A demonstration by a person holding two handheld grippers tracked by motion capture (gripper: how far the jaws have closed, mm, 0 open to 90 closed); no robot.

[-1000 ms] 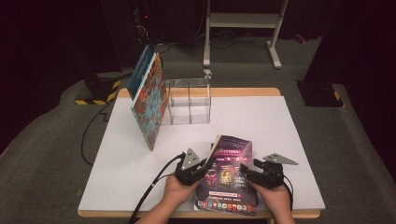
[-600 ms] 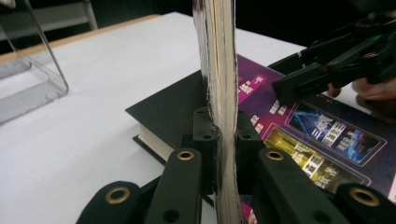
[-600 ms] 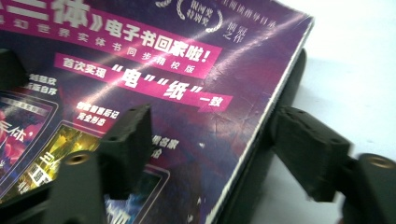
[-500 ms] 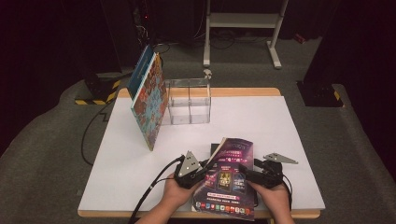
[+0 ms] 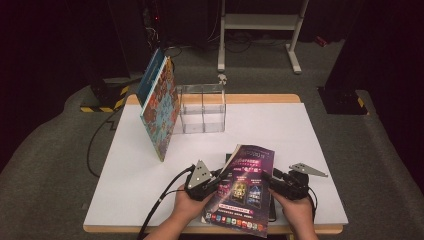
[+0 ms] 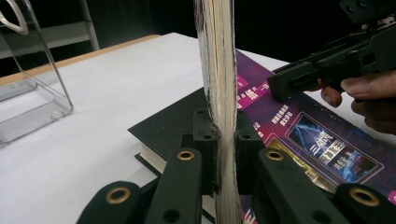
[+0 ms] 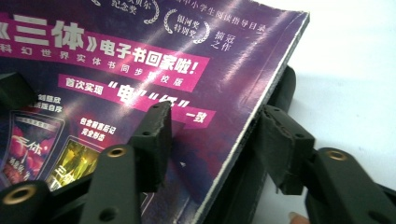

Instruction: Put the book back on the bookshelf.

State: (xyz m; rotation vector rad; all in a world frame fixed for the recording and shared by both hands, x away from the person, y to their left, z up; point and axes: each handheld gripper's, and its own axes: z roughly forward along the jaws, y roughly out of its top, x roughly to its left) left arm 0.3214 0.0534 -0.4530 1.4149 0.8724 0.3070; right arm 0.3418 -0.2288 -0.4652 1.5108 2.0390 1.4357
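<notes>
Near the table's (image 5: pixel 125 165) front edge, your left gripper (image 5: pixel 212 182) pinches the purple magazine's (image 5: pixel 245 192) left edge; your right gripper (image 5: pixel 272 181), just closing, straddles its right edge, pads apart.

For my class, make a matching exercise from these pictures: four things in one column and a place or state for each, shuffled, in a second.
Things:
1. purple magazine
2. clear box
3. colourful book
4. black book

Places or states:
A. lies flat under the magazine
B. stands tilted, leaning on the clear box
C. gripped at one edge by the left claw
D. stands empty at the far side of the table

Pairs: 1-C, 2-D, 3-B, 4-A
</notes>
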